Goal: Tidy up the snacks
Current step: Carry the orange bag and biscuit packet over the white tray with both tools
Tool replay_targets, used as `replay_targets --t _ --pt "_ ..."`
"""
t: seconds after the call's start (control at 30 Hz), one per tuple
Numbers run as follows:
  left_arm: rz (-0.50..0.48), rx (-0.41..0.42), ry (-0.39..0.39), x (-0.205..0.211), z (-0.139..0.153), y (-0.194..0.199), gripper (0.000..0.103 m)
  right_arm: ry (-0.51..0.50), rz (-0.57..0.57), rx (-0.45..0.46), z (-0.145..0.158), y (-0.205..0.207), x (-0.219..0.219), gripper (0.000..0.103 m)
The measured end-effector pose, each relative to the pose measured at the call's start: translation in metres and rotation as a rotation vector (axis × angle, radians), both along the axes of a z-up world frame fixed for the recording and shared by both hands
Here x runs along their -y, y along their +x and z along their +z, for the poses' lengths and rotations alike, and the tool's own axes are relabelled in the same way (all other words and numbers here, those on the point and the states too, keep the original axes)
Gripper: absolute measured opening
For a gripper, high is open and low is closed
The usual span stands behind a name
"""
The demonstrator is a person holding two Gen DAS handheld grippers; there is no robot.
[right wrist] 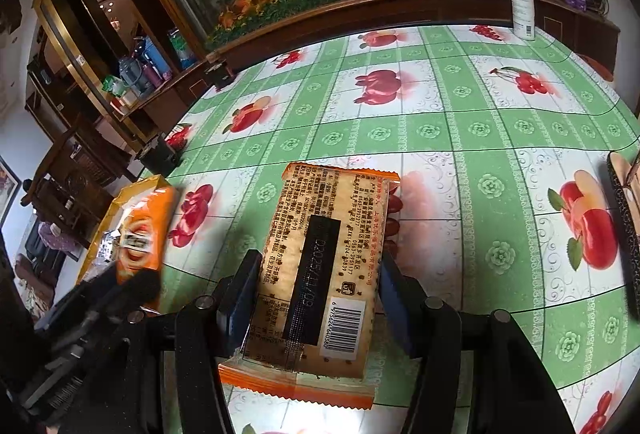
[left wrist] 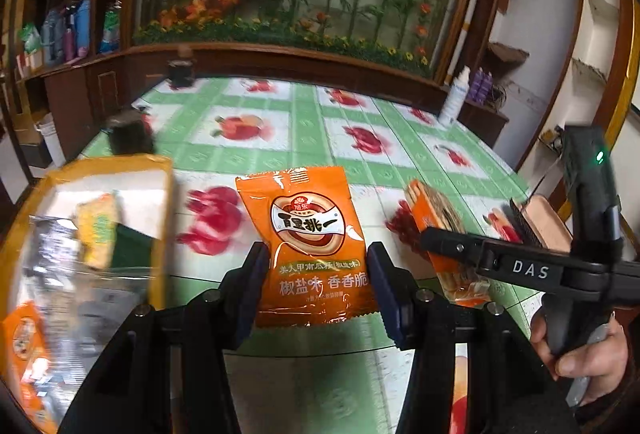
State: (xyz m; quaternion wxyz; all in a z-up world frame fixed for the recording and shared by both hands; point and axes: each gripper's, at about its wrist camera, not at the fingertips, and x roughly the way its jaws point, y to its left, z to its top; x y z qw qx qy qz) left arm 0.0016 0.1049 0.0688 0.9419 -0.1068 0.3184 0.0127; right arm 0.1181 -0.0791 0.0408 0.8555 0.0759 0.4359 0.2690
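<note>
Left gripper [left wrist: 316,266] jaws pinching the orange foil seed packet [left wrist: 306,246] above the green fruit-print bench [left wrist: 256,150], yellow-rimmed tray [left wrist: 158,190] at left (packets inside, blurred), right gripper [right wrist: 316,292] jaws clamped on the clear-wrapped orange-edged cracker pack [right wrist: 320,266], barcode up.

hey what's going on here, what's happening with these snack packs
A person is sorting snacks on a table covered with a fruit-print cloth, holding a pair of tongs in each hand. The left tongs grip an orange seed packet by its sides. The right tongs hold a cracker pack, label side up. A yellow tray at the left already holds a few packets.
</note>
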Motion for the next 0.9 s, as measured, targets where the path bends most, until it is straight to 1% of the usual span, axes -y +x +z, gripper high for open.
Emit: replay_targets --t 0.07,0.17,0.27,0.4,0.5,0.67,0.77,0.9 --pt "0.026 0.012 -0.017 -0.014 0.008 -0.009 0.050 0.003 0.016 0.006 0.001 -0.002 -0.004 0.061" --pt "0.073 0.032 -0.051 -0.042 0.019 -0.024 0.050 0.038 0.057 0.010 0.005 -0.009 -0.014 0.061" --pt "0.146 0.057 -0.061 -0.075 0.029 -0.043 0.050 0.078 0.092 0.008 0.010 -0.018 -0.026 0.061" --pt "0.233 0.058 -0.070 -0.115 0.031 -0.061 0.050 0.145 0.159 -0.001 0.019 -0.036 -0.052 0.062" --pt "0.280 0.037 -0.072 -0.138 0.027 -0.073 0.050 0.163 0.217 -0.001 0.023 -0.051 -0.075 0.062" --pt "0.322 0.000 -0.071 -0.159 0.015 -0.087 0.050 0.187 0.302 -0.024 0.026 -0.072 -0.116 0.062" --pt "0.322 -0.019 -0.077 -0.165 0.008 -0.095 0.050 0.194 0.330 -0.060 0.022 -0.077 -0.139 0.062" --pt "0.317 -0.026 -0.068 -0.168 0.003 -0.107 0.050 0.177 0.363 -0.075 0.018 -0.084 -0.166 0.062"
